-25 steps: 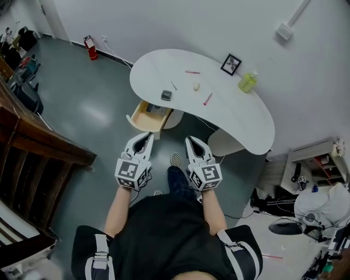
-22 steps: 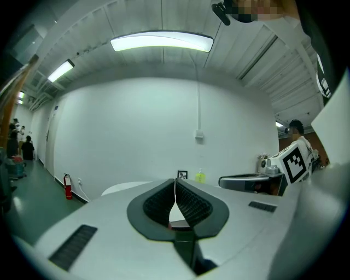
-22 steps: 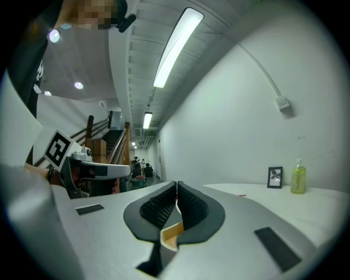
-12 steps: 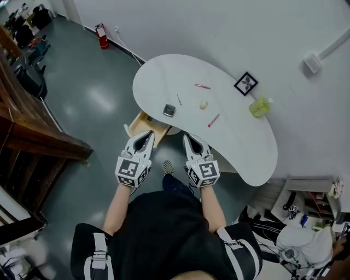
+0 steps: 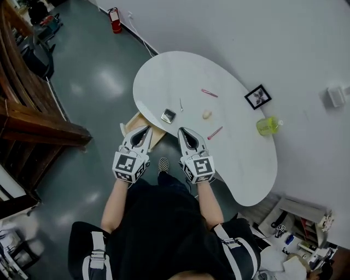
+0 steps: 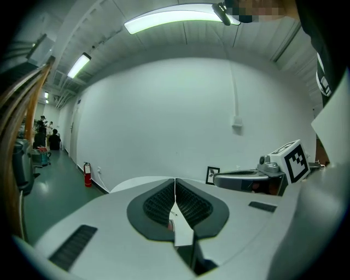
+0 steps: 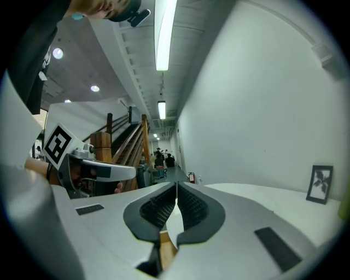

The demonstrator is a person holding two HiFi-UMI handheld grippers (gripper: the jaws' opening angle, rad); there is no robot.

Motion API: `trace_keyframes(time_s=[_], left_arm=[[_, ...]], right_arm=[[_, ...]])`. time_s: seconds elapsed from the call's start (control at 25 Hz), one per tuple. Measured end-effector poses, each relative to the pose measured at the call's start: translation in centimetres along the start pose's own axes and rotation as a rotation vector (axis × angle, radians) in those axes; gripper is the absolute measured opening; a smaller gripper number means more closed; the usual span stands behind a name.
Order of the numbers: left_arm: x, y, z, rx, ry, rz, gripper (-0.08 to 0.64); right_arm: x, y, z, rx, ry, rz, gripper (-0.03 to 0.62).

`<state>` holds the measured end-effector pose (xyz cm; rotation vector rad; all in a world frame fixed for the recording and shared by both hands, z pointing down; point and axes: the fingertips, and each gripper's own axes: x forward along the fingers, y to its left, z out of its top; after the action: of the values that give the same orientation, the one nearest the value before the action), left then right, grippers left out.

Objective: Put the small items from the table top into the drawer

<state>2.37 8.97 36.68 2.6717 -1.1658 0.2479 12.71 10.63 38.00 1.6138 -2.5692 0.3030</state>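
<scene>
Both grippers have closed in on the worktop [image 5: 164,71] since the earlier frames, when they hung over the floor short of it.

Fingers of the left gripper [image 5: 146,129] are pressed together at the tips with nothing between them. Those of the right gripper [image 5: 182,131] are the same, together and empty.

In the head view the left gripper lies over the open drawer [image 5: 133,122], which sticks out from under the worktop's near edge. The right gripper's tip overlaps that edge.

A small square tin [image 5: 168,115] sits on the worktop at 11 o'clock from the right fingers, just beyond them. A thin pin [image 5: 181,104] lies further out at 12 o'clock. A pale lump [image 5: 206,114] is at 2 o'clock and a pink stick [image 5: 215,133] at 3 o'clock. A second pink stick [image 5: 209,93] lies beyond the lump.

Further right stand a framed picture [image 5: 258,97] and a green bottle [image 5: 268,126]. A fire extinguisher [image 5: 114,12] stands against the far wall at 11 o'clock.
</scene>
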Motion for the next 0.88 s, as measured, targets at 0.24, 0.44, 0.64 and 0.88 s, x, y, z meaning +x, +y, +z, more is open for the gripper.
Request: trace_keyframes(time_s=[0.24, 0.44, 0.64, 0.88], left_arm=[[2.4, 0.3, -1.1, -0.018, 0.036, 0.03, 0.02], [3.7, 1.1, -2.7, -0.032, 0.074, 0.043, 0.02], [5.0, 2.0, -4.7, -0.049, 0.1, 0.04, 0.02], [6.0, 3.3, -8.1, -0.079, 0.154, 0.025, 0.02]], right_arm=[[2.2, -1.9, -1.3, 0.027, 0.037, 0.056, 0.032], [3.5, -2.6, -3.1, 0.064, 0.073, 0.071, 0.032], [4.6, -3.2, -5.7, 0.075, 0.117, 0.076, 0.032], [6.0, -3.7, -8.9, 0.095, 0.168, 0.052, 0.032]])
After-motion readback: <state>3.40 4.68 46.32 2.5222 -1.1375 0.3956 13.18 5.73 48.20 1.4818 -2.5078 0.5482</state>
